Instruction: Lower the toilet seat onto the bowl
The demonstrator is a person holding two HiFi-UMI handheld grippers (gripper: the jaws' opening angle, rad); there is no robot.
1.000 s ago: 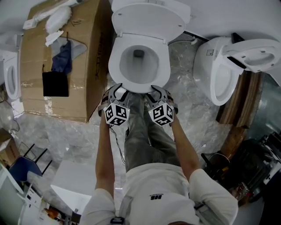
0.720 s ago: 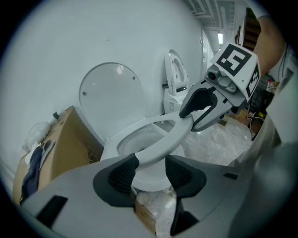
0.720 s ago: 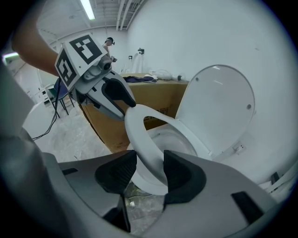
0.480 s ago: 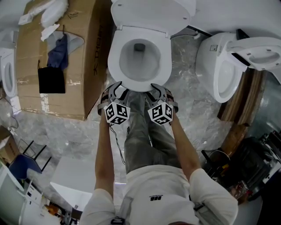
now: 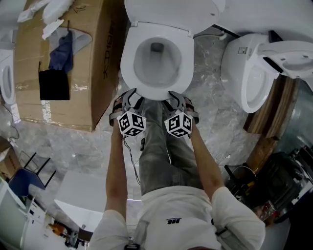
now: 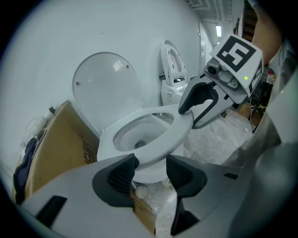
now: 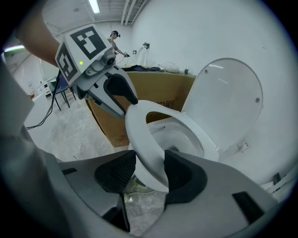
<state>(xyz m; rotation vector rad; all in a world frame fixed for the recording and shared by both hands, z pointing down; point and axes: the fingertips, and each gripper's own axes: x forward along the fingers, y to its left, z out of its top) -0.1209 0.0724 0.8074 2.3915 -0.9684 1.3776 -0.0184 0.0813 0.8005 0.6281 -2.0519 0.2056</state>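
The white toilet seat [image 5: 128, 68] hangs a little above the bowl [image 6: 153, 174], with the lid [image 5: 171, 12] raised behind it. My left gripper [image 5: 131, 97] grips the seat's front rim on the left, and my right gripper [image 5: 175, 97] grips it on the right. In the left gripper view the seat [image 6: 153, 139] fills the gap of my left gripper [image 6: 151, 169]; its jaws have just been opening slightly, with the rim still between the pads. In the right gripper view the seat [image 7: 139, 135] sits pinched in my right gripper [image 7: 150, 169].
A large cardboard box [image 5: 58, 63] with cloths on it stands left of the toilet. A second toilet [image 5: 249, 73] with its seat raised stands to the right. Crinkled plastic sheeting [image 5: 215, 122] covers the floor. The person's legs [image 5: 156, 146] are right before the bowl.
Both grippers have moved down together with the seat's front rim, so the seat now lies lower and flatter over the bowl.
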